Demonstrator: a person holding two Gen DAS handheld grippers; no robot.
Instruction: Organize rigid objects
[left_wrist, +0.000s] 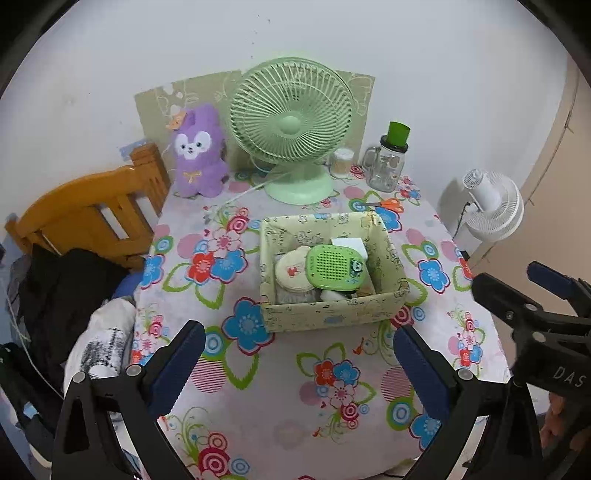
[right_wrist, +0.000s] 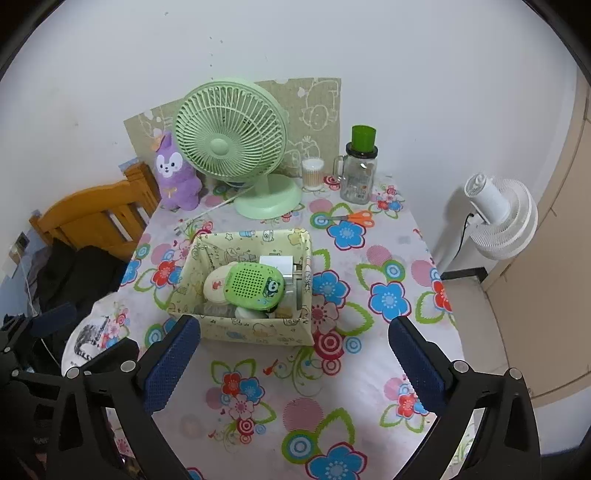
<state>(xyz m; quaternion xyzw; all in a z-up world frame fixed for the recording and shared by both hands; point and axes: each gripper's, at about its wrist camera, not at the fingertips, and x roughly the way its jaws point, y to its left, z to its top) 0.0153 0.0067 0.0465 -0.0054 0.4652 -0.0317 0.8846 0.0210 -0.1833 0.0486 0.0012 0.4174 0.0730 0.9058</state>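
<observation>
A pale green patterned box (left_wrist: 332, 314) (right_wrist: 251, 328) stands in the middle of the floral tablecloth (left_wrist: 258, 406). Inside it lie a green perforated gadget with a panda sticker (left_wrist: 334, 267) (right_wrist: 255, 284), a round cream case (left_wrist: 291, 273), a white block (left_wrist: 349, 243) and other small items. Orange-handled scissors (left_wrist: 384, 204) (right_wrist: 354, 217) lie on the cloth behind the box. My left gripper (left_wrist: 297, 330) hangs open above the near side of the box, nothing between its fingers. My right gripper (right_wrist: 294, 324) is also open and empty, just to its right.
At the back stand a green desk fan (left_wrist: 291, 125), a purple plush (left_wrist: 199, 155), a glass mug jar with a green lid (left_wrist: 388, 162) and a swab pot (left_wrist: 341, 162). A wooden chair (left_wrist: 92, 210) with dark clothes is left. A white floor fan (left_wrist: 491, 203) is right.
</observation>
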